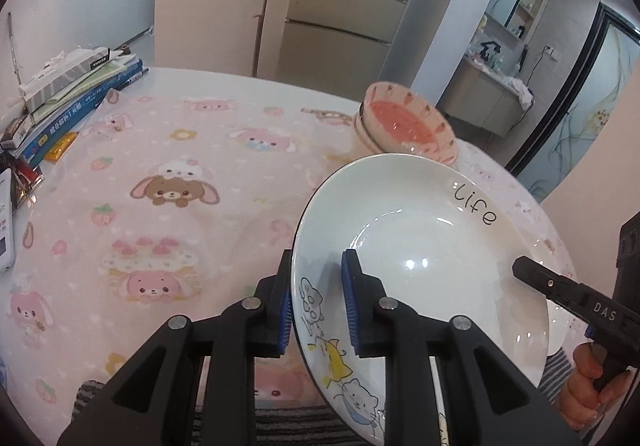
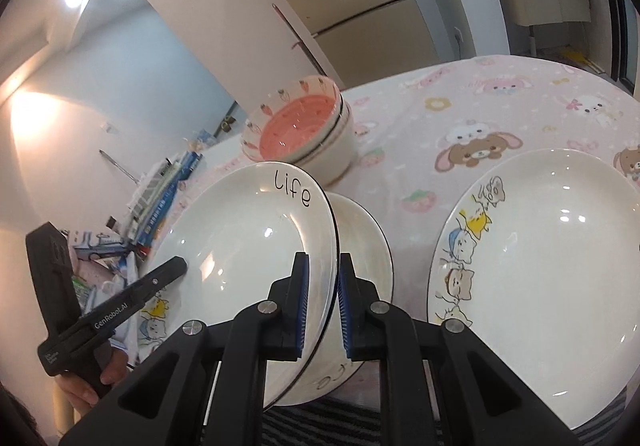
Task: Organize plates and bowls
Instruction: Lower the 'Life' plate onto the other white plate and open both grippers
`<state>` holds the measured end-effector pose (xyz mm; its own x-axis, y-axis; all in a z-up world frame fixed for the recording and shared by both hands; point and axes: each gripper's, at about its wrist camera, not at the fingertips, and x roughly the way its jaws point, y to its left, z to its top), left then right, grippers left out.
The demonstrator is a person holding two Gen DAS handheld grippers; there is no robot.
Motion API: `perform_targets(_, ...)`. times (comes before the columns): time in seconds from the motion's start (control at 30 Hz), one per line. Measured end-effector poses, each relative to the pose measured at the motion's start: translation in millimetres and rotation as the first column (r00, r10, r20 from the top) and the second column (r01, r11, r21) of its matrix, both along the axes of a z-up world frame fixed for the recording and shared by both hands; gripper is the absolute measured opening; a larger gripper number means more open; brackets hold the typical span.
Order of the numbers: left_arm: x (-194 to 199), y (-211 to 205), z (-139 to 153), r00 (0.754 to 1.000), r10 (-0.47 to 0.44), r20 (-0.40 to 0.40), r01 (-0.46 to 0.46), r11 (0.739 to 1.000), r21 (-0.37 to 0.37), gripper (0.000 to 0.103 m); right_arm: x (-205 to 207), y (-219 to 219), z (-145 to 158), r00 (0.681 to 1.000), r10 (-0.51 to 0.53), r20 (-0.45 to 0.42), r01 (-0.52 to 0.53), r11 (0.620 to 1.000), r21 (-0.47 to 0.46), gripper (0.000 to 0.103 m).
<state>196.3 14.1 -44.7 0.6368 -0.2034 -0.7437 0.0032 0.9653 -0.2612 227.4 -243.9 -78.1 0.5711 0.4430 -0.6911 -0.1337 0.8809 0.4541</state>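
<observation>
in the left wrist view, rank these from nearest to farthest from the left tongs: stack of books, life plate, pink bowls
1. life plate: its near rim sits between the pads of the left tongs.
2. pink bowls: stacked on the table beyond the plate's far rim, right of centre.
3. stack of books: at the table's far left edge.

Both grippers – left gripper (image 1: 316, 302), right gripper (image 2: 322, 306) – are black, with blue ribbed pads, silver screws, white lettering
</observation>
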Motion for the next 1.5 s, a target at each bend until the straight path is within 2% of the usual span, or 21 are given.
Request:
perform_targets(0.3,8,7,-16,0.998,0.005,-0.057,-0.005,1.000,0.007,0.019,5,9,-19,0.998,0.021,-0.052,-0.023,0.999,-0.037,0.017)
perform_targets(0.57,11,9,-22,0.996,0.033,-0.083,-0.028,0.998,0.060,0.019,10,23,-34,0.994,0.037,-0.100,-0.046,0.995,-0.088,0.017)
perform_targets(0.93,14,8,-26,0.995,0.035,-0.089,-0.027,0.995,0.098,0.020,8,42,-44,0.995,0.039,-0.091,-0.059,0.973,-0.224,0.020)
perform_targets(1.23,13,5,-26,0.996,0.032,-0.083,-0.021,0.991,0.129,0.021,3,48,-43,0.997,0.048,-0.063,-0.065,0.953,-0.297,0.023)
perform_targets(1.4,11,-6,-27,0.997,0.012,-0.070,0.002,0.981,0.196,0.031,-4,56,-41,0.997,0.066,-0.040,-0.076,0.929,-0.362,0.026)
perform_targets(1.47,12,-7,-27,0.998,0.005,-0.070,0.009,0.980,0.200,0.036,-5,57,-40,0.997,0.071,-0.037,-0.080,0.923,-0.377,0.026)
perform_targets(1.5,13,-7,-27,0.997,-0.002,-0.076,0.017,0.981,0.191,0.042,-5,57,-40,0.997,0.073,-0.039,-0.082,0.922,-0.378,0.026)
